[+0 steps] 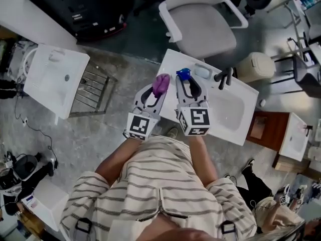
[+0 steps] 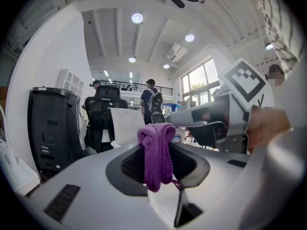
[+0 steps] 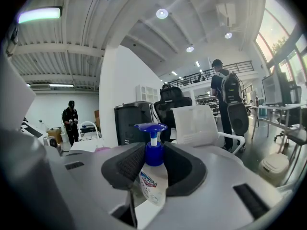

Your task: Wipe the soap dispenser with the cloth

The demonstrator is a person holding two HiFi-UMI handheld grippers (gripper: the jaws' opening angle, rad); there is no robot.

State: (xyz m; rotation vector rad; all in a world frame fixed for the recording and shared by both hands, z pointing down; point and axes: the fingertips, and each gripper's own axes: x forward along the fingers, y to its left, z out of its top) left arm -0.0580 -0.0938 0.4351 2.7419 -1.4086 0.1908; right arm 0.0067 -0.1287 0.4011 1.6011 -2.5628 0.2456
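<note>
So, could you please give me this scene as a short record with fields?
left gripper: shut on purple cloth
right gripper: shut on dispenser, fingers round its blue collar
contact: cloth and dispenser apart
below: white sink with black tap
wiping: not yet begun

Saw open room over the sink basin right of the right gripper, blocked at the rear by a black faucet, with a white chair beyond.

Purple knit cloth, blue-capped soap dispenser, white sink, cream dark-striped shirt
</note>
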